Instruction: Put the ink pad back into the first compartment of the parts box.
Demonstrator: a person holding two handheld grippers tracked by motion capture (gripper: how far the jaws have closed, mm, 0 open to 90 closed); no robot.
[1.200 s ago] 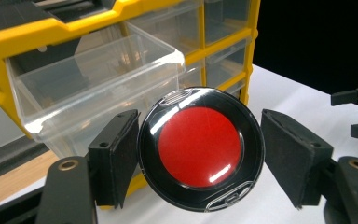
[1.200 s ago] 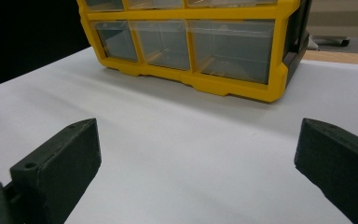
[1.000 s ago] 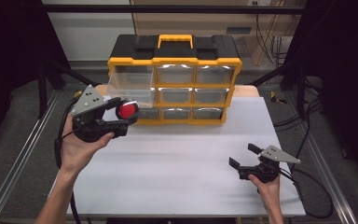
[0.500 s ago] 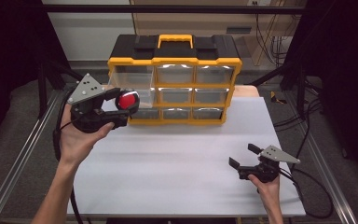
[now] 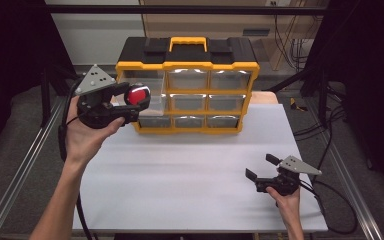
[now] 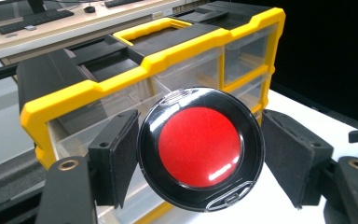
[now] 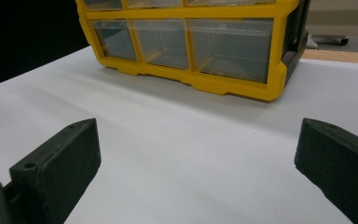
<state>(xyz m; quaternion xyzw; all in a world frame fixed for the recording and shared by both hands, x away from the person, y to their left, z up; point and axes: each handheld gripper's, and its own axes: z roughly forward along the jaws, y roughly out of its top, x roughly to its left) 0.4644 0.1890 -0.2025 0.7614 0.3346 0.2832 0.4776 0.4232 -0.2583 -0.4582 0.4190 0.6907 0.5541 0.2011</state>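
1. The left gripper (image 5: 130,102) is raised in front of the upper left drawers of the yellow-and-black plastic drawer organiser (image 5: 187,85), which stands at the far edge of the white table (image 5: 190,165).
2. Its jaws pinch a round black disc with a glossy red centre (image 6: 200,148) by its edge, the red face towards the gripper's camera.
3. In the high view that disc (image 5: 136,95) sits just before a clear drawer.
4. The right gripper (image 5: 262,167) rests low near the table's right front, well apart from the organiser, its jaws spread with nothing between them.
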